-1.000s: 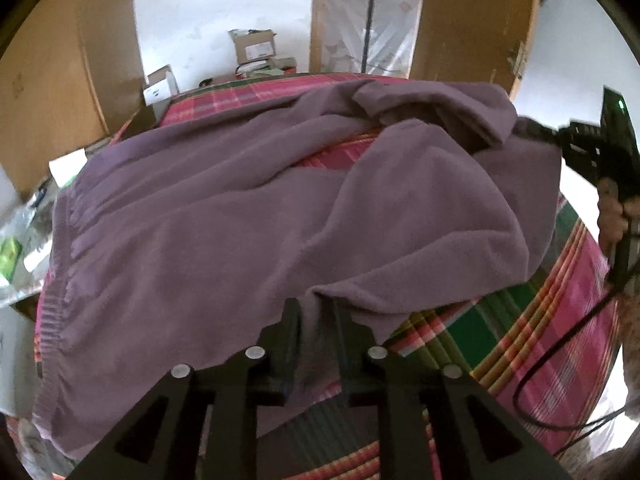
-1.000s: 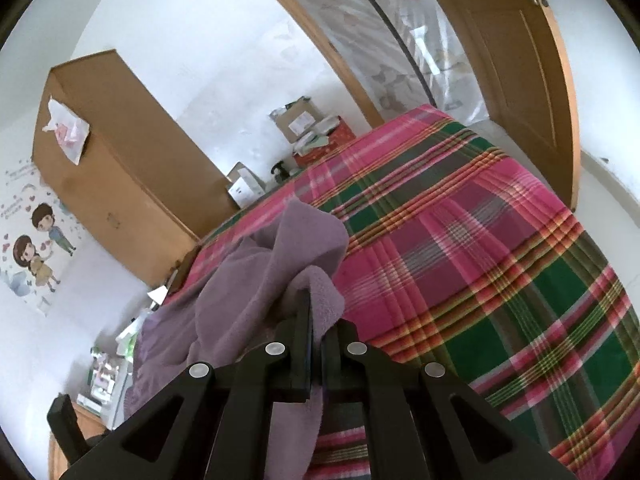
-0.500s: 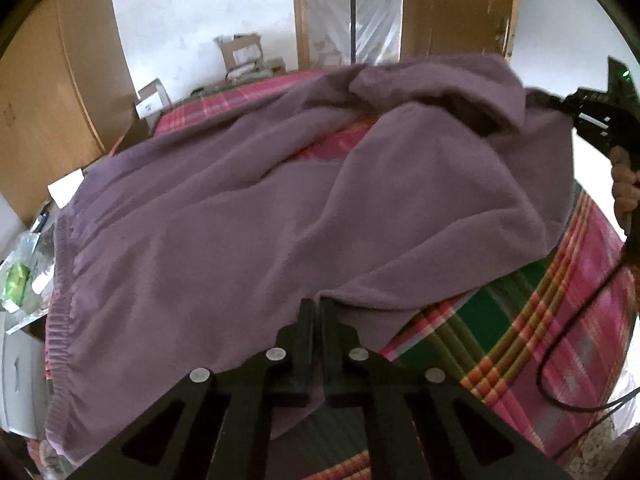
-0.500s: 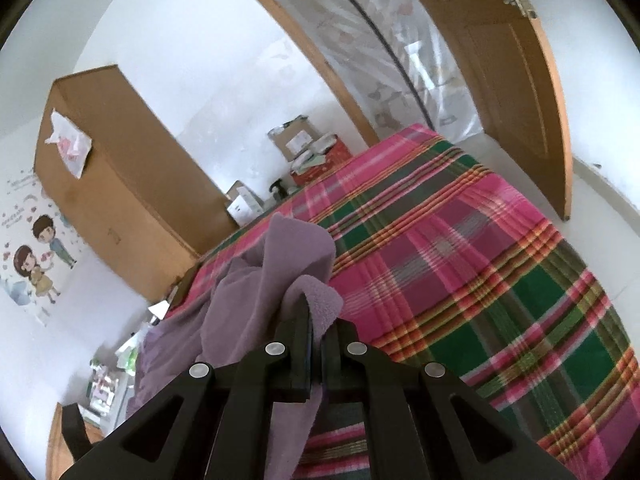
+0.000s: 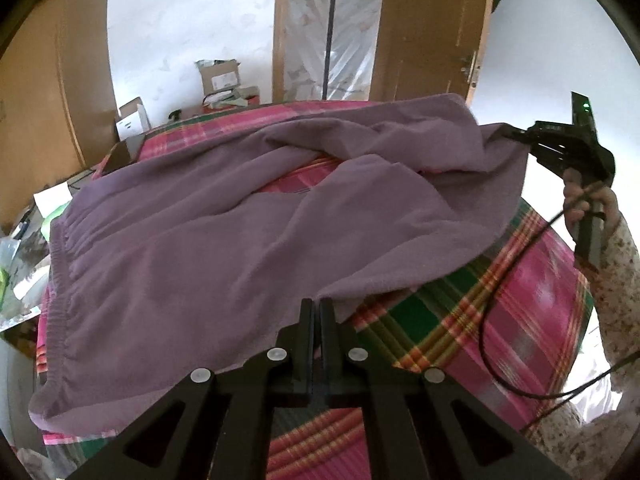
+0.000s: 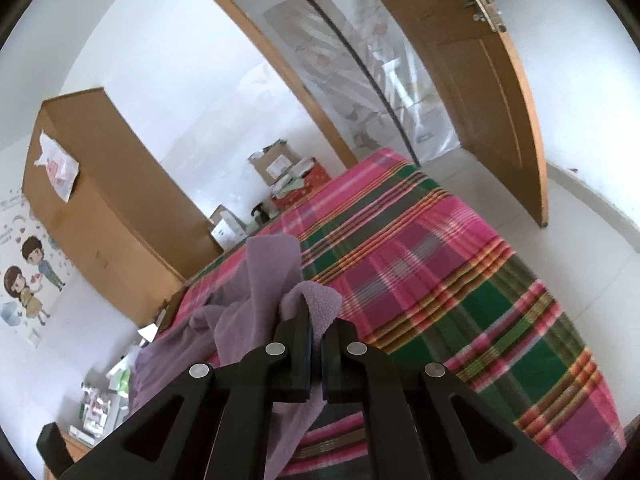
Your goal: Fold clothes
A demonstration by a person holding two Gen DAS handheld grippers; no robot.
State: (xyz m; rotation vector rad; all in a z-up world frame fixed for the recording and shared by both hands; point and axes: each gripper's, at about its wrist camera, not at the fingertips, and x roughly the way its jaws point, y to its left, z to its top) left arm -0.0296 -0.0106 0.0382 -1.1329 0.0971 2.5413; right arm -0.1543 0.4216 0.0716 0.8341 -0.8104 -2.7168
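Now | both tools clamp purple trousers (image 5: pixel 248 248) | plaid bed (image 6: pixel 460 280) | wooden wardrobe (image 6: pixel 116 200)

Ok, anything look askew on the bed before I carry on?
The purple garment isn't flat: its far part is bunched in folds, with plaid bedcover showing through a gap between them. Both grippers, left gripper, right gripper, pinch its edges.

Plain purple trousers (image 5: pixel 248 248); pink-and-green plaid bedspread (image 6: pixel 460 280); black claws.
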